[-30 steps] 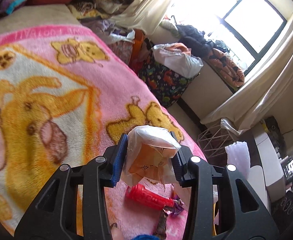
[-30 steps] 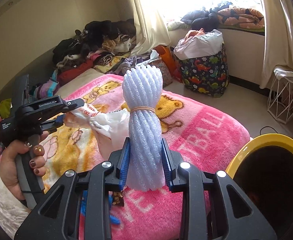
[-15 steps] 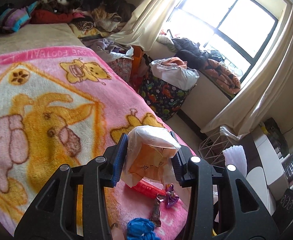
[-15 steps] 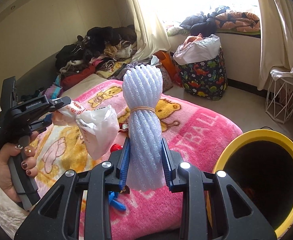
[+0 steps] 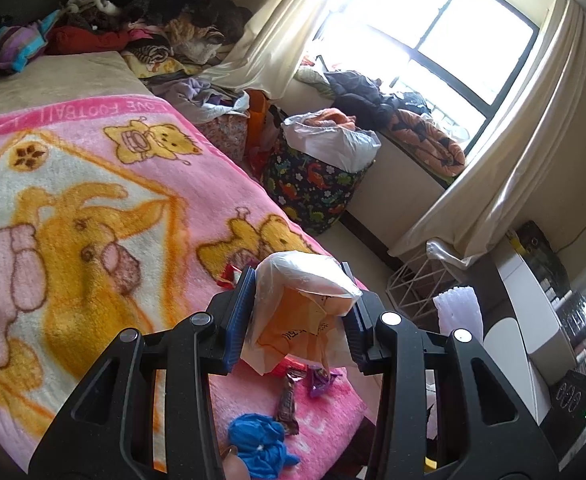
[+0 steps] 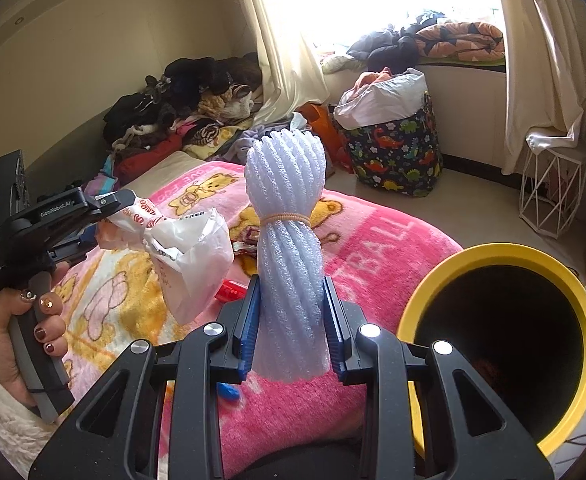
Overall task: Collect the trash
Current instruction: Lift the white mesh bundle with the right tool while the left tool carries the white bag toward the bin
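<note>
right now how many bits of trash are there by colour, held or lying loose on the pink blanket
white: 2, crumpled plastic bag in left gripper, foam net bundle in right gripper
red: 2, red wrapper, red-white packet
blue: 1, scrunched wad
brown: 1, bar wrapper
purple: 1, wrapper
total: 7

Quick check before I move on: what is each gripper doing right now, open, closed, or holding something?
Left gripper: closed on a crumpled plastic bag.
Right gripper: closed on a white foam net bundle tied with a rubber band.

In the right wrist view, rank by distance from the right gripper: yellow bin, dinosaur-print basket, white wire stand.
From the right gripper, shut on the foam net bundle:
1. Yellow bin, close at right.
2. White wire stand, far right by the curtain.
3. Dinosaur-print basket, under the window; nearly level with the stand.
</note>
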